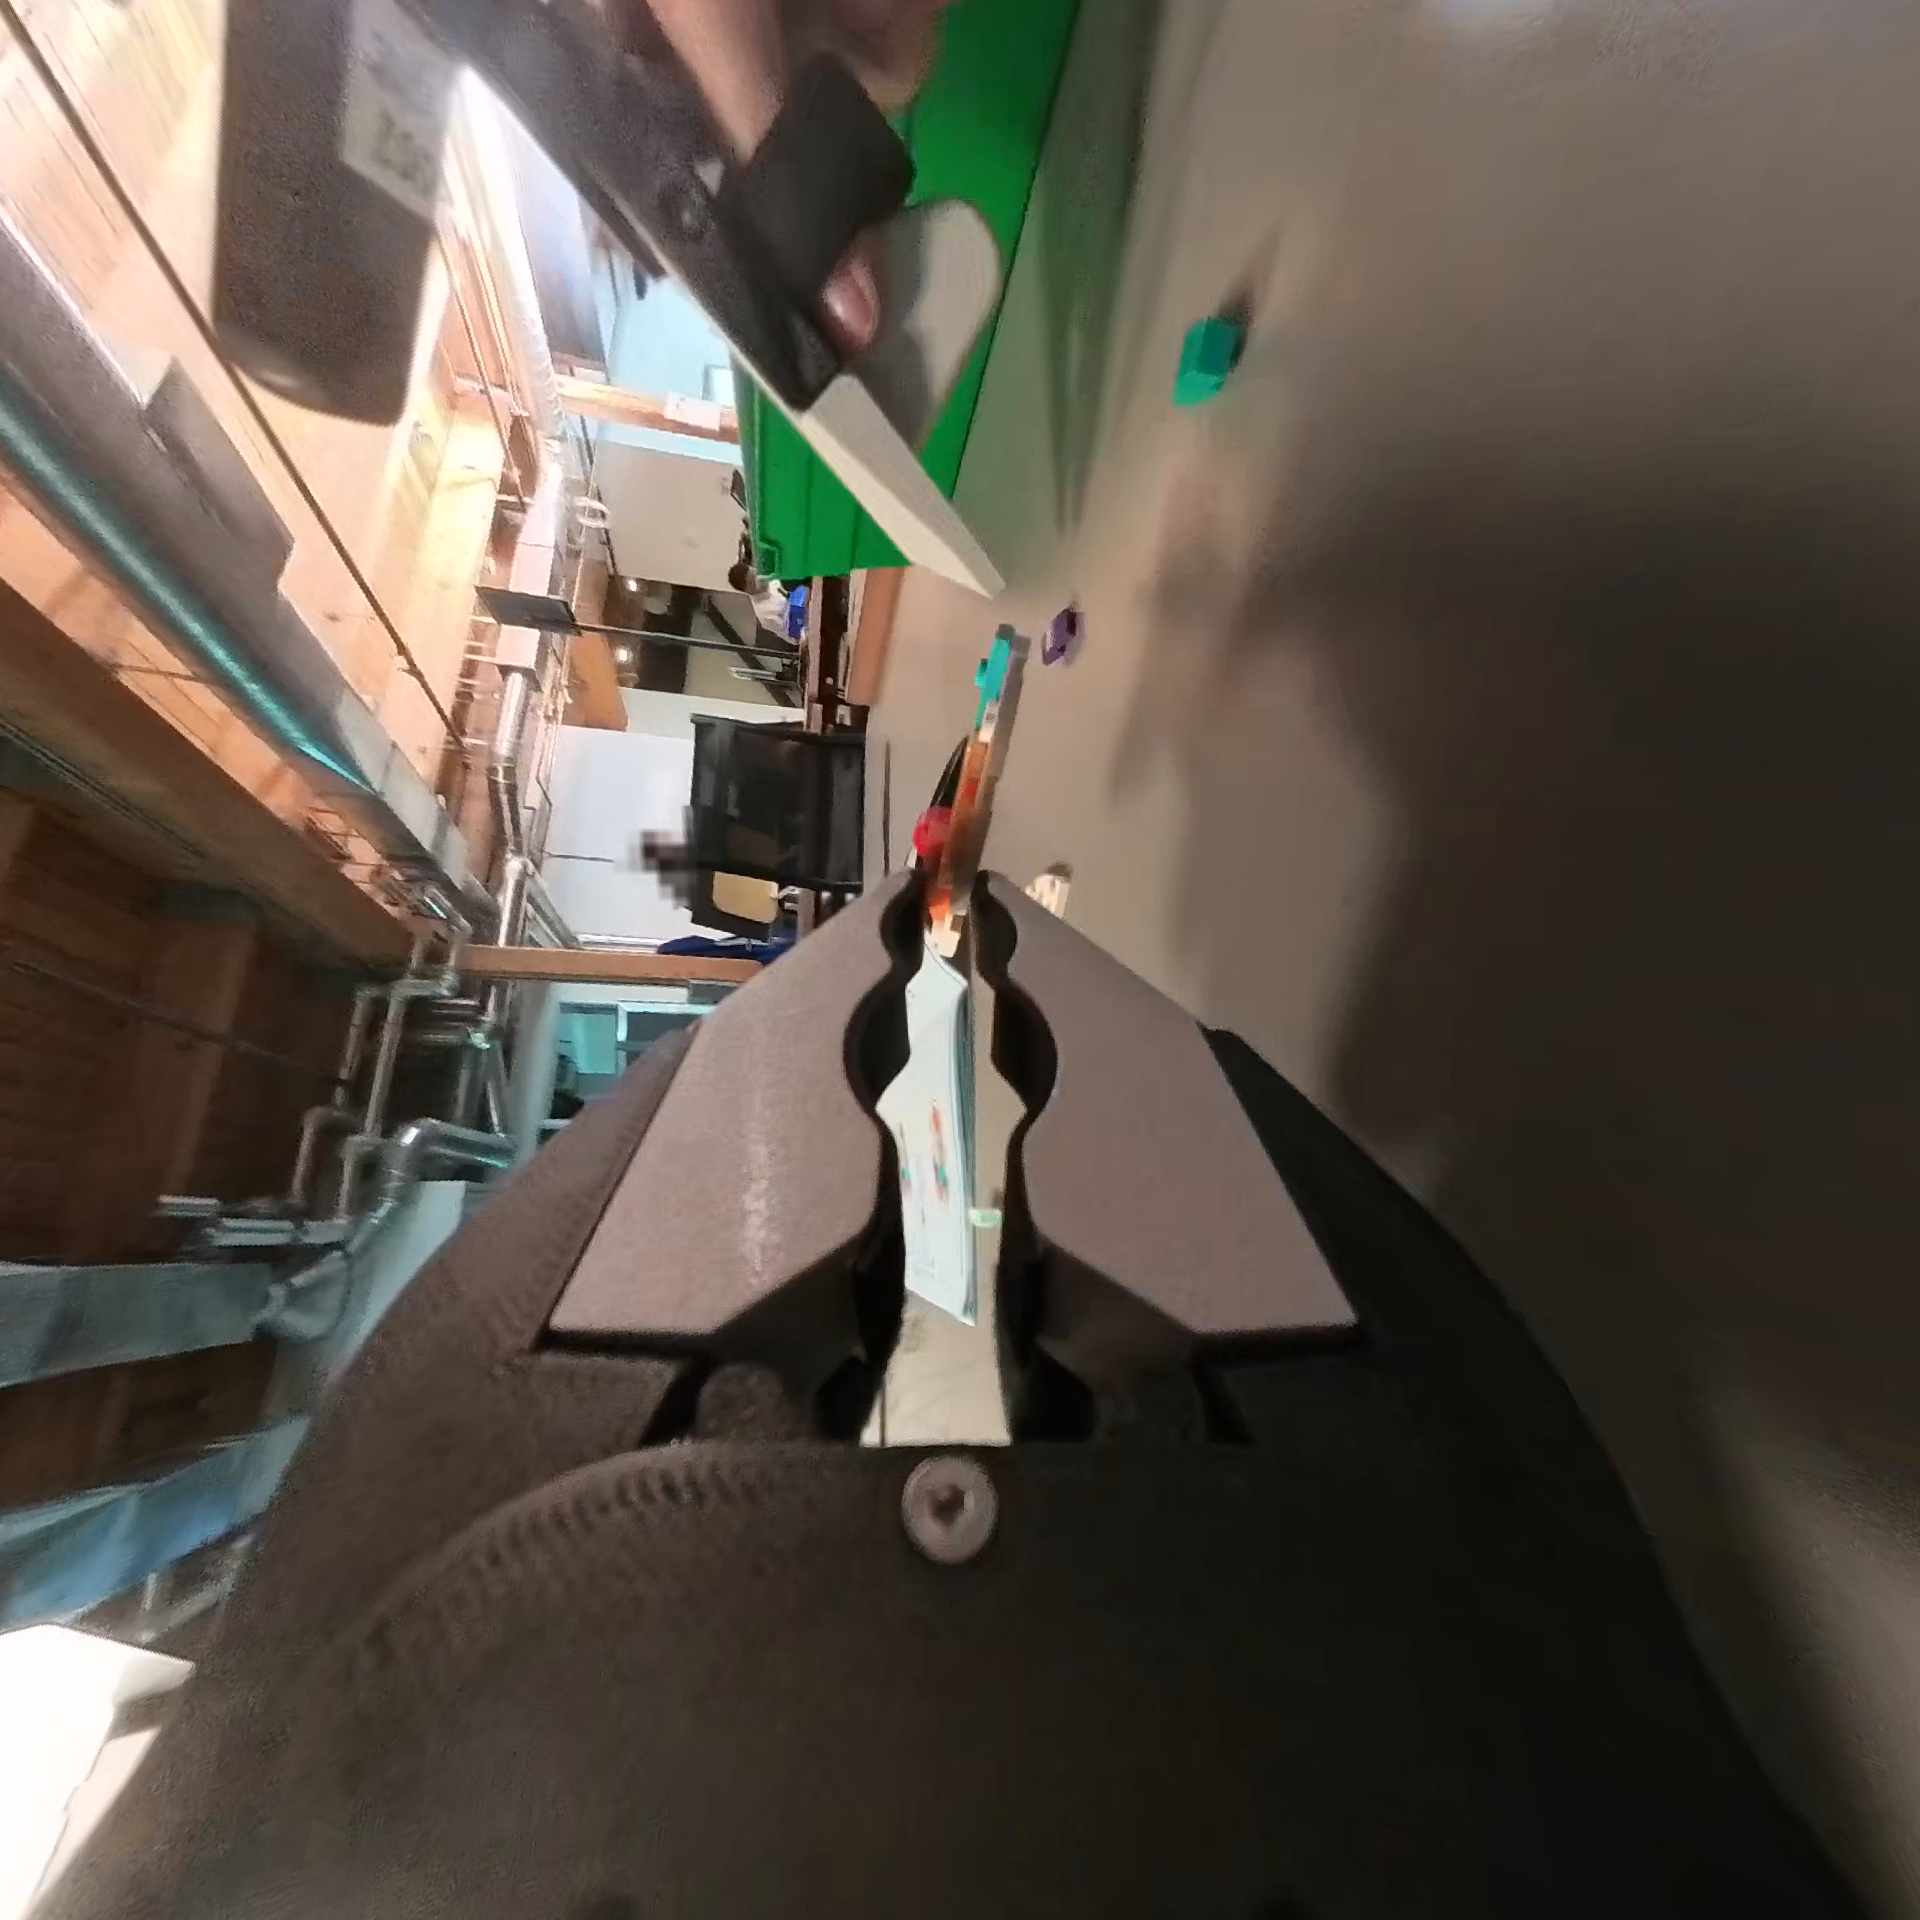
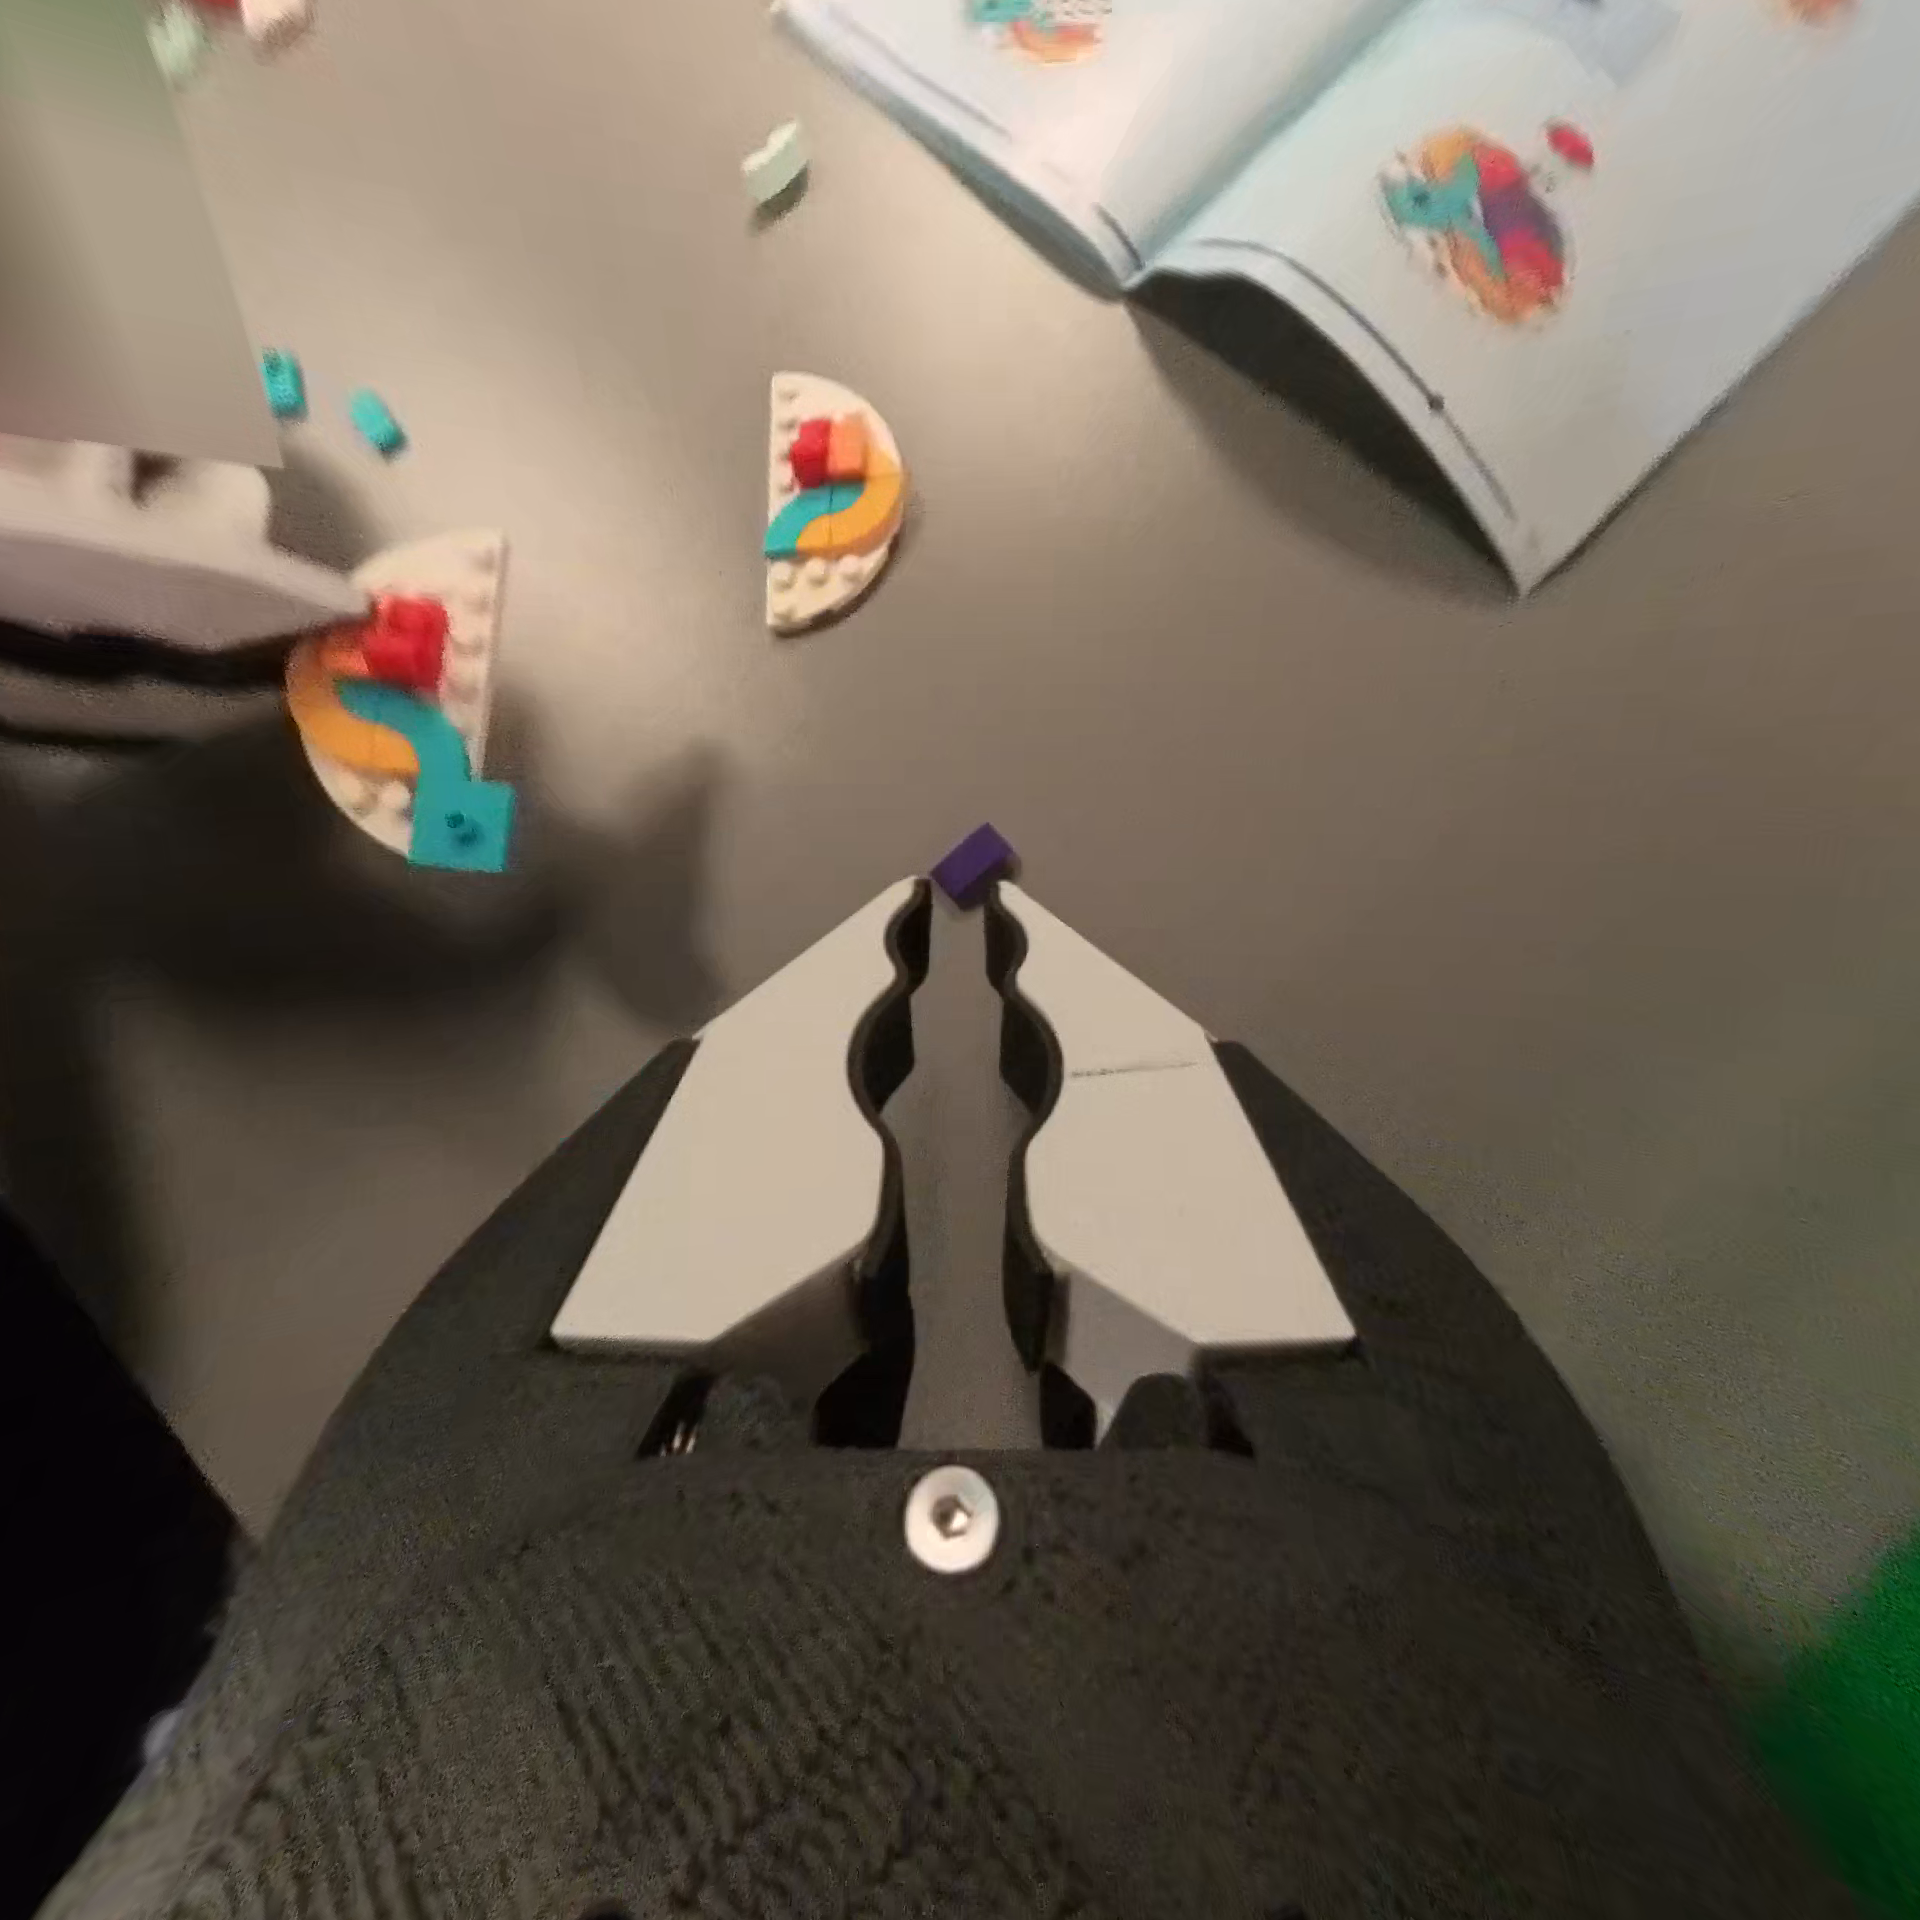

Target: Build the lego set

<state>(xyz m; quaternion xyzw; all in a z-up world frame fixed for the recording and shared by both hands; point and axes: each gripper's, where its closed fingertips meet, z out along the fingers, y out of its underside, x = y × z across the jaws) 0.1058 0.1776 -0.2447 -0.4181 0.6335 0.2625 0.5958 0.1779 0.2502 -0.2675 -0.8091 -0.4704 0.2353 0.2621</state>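
My left gripper [image 1: 951,894] is shut on the edge of a white half-round plate [image 1: 982,790] carrying red, orange and teal bricks, and holds it edge-on above the grey table. The right wrist view shows the same plate [image 2: 405,686] at the left with the left gripper's fingers [image 2: 208,592] clamped on it. My right gripper [image 2: 964,883] is shut on a small purple brick [image 2: 971,862] at its tips. In the left wrist view the right gripper's finger [image 1: 904,488] reaches in from the top, with the purple brick [image 1: 1062,634] by its tip. A second half-round assembly [image 2: 831,499] lies on the table.
An open instruction booklet [image 2: 1351,208] lies at the upper right. Two small teal pieces [image 2: 283,379] [image 2: 376,421] and a pale green piece [image 2: 777,166] lie loose. A teal brick [image 1: 1210,358] lies near a green bin [image 1: 821,499] at the table's edge. The grippers' ends are close to 11 cm from one another. The pale green piece [image 2: 777,166] sits 15 cm or so from the ends of my left fingers.
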